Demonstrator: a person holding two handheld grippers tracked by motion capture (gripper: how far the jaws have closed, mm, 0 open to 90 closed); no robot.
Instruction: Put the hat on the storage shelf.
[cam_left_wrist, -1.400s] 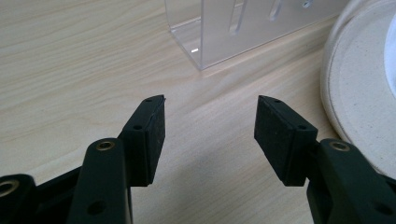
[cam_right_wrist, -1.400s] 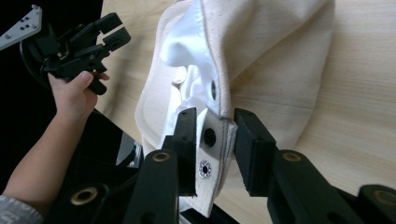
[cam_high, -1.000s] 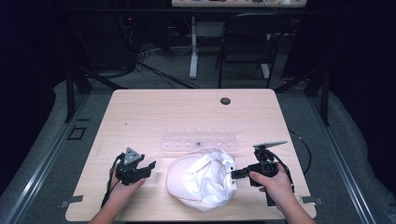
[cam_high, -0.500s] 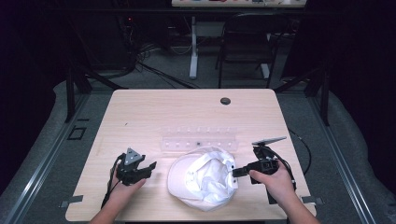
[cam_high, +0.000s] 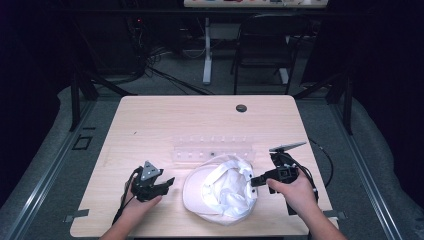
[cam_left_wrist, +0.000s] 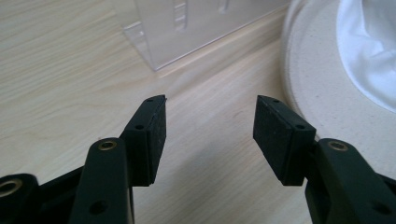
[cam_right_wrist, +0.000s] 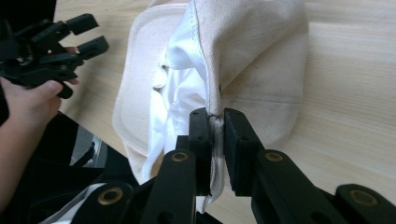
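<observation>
One wide wooden desk (cam_high: 150, 120) carries it all. Front and centre lies the white cap (cam_high: 220, 192), upside down, lining showing. Behind it, just beside, sits a clear plastic rack (cam_high: 212, 149). Right gripper (cam_right_wrist: 215, 122) has its fingers clamped on the cap's rim seam. Left gripper (cam_left_wrist: 209, 126) rests left of the cap, fingers spread wide, nothing between them.

Light wooden table (cam_high: 165, 120) — white cap (cam_high: 220, 192), clear plastic rack (cam_high: 214, 149)
</observation>
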